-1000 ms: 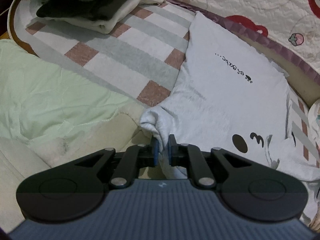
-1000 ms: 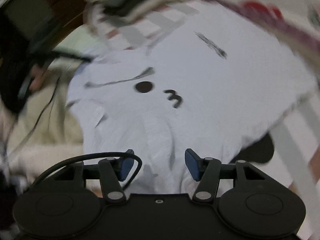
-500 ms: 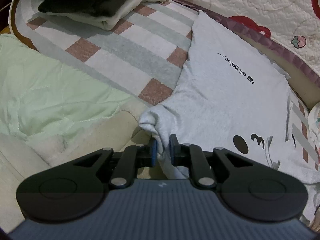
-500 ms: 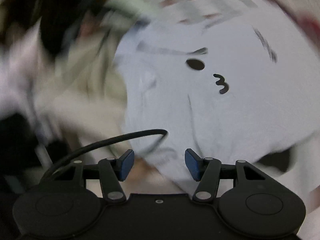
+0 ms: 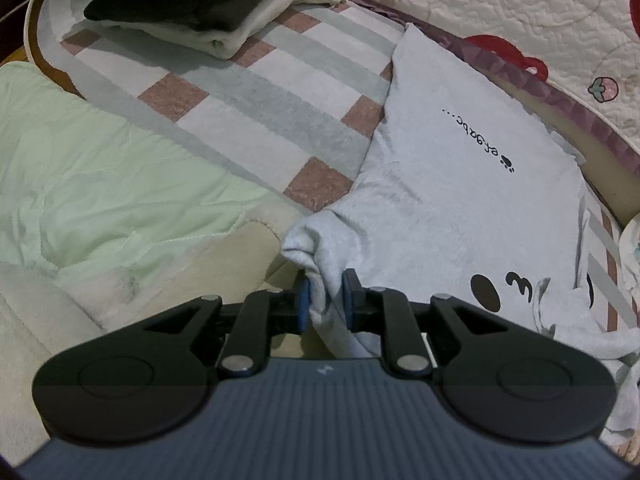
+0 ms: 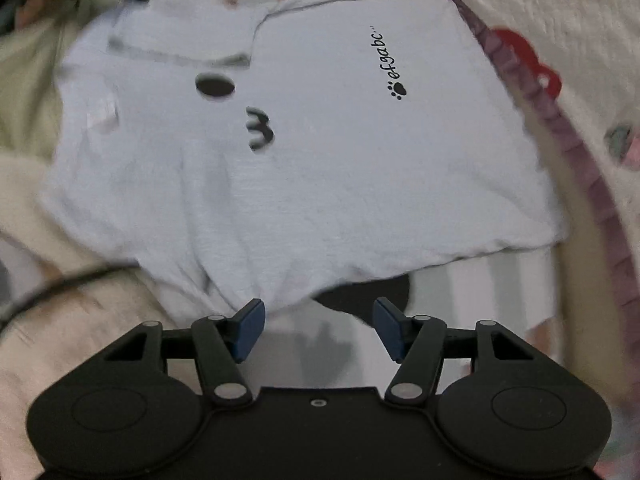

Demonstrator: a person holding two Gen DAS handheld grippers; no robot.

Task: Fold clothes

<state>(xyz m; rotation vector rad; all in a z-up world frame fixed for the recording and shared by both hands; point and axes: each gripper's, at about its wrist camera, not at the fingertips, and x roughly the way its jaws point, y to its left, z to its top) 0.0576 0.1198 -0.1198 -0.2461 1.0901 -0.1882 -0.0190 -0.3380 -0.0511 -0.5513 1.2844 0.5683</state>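
The white T-shirt (image 5: 460, 208) lies spread print-side up on a striped, checked bed sheet (image 5: 248, 92), its small line of lettering and paw mark toward one end and a printed black oval and curl toward the other. It lies mostly flat, though the fabric bunches into a ridge where it runs toward the left tongs (image 5: 325, 300). Those tongs are pressed together on a gathered corner of the shirt, the cloth standing up in a thick fold between the two blue pads. Such a pinch suits lifting or carrying that corner across the body of the shirt, which is probably why it is held so tightly.

In the right wrist view, the right tongs (image 6: 318, 330) are spread wide and hold nothing. They hang just at the shirt's near edge (image 6: 280, 300), where the hem puckers close to the left pad. Their open stance at that spot fits either a grab about to be made or an edge just let go; the pictures do not settle which. A dark patch (image 6: 368, 296) shows beneath the shirt's edge there, too unclear to name.

Around the shirt, a pale green quilt (image 5: 92, 184) lies crumpled to the left of the sheet. A stack of folded clothes (image 5: 192, 8) in dark, grey and cream sits at the far end, well apart from the shirt. A quilted blanket (image 5: 540, 12) with red and strawberry prints runs along the far side, its purple border just beside the shirt.
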